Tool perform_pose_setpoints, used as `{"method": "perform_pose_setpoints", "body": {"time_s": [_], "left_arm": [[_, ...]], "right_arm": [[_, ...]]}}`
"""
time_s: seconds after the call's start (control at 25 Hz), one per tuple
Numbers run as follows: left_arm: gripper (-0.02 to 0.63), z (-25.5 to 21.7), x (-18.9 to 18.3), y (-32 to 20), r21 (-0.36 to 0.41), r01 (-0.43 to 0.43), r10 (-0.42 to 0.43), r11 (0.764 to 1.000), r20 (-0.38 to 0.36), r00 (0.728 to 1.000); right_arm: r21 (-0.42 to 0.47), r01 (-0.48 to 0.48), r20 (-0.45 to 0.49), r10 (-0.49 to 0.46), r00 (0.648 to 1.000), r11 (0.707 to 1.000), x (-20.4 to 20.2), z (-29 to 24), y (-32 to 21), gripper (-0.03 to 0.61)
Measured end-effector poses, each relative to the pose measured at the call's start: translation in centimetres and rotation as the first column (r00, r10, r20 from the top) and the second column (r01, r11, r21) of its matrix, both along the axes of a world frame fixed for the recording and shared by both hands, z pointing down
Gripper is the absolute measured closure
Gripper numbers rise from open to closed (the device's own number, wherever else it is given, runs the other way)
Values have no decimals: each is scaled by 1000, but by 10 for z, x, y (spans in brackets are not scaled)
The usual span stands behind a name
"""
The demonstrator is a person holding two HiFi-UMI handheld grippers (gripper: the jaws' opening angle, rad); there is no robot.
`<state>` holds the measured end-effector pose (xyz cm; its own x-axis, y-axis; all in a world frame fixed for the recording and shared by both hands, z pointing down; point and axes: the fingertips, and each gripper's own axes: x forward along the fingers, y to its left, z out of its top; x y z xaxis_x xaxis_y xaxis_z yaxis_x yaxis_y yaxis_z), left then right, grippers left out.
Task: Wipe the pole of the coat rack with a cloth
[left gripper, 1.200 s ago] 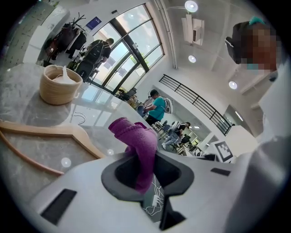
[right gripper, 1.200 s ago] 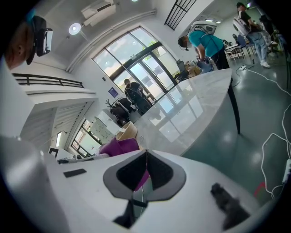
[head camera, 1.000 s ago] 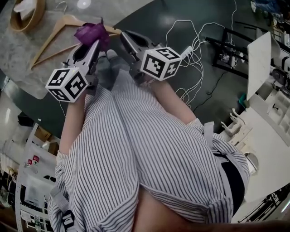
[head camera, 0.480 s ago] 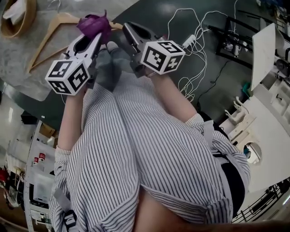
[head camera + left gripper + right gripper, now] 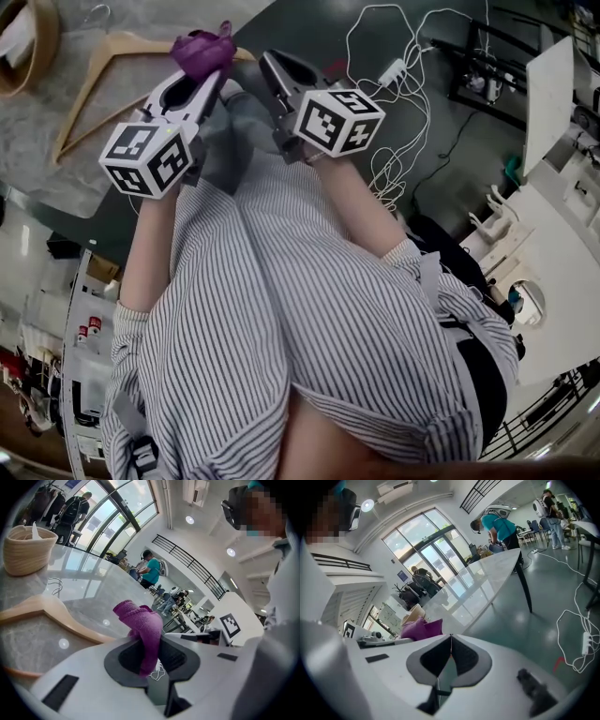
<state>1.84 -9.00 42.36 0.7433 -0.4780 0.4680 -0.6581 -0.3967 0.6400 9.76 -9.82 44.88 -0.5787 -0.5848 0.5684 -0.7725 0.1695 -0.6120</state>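
Cloth (image 5: 143,627) pinched in left claw (image 5: 208,82), right claw (image 5: 450,644) closed, empty

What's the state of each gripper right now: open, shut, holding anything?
Left gripper: shut on the purple cloth.
Right gripper: shut, nothing between its jaws.

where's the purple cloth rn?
Head view, upper left: the purple cloth is pinched in the left gripper, above the marble table and right beside the wooden hanger.
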Motion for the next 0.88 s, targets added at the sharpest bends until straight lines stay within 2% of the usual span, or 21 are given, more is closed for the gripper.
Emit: {"method": "perform_pose_setpoints", "body": {"time_s": [0.48, 0.88], "left_arm": [[532, 19, 36, 5, -51, -116, 115, 992, -31, 993], [532, 33, 46, 0, -122, -114, 111, 986, -33, 993]], "right_arm": [[-45, -29, -5, 29, 1000, 999, 5, 21, 13, 563], [-55, -60, 31, 62, 998, 997, 14, 23, 14, 563]]}}
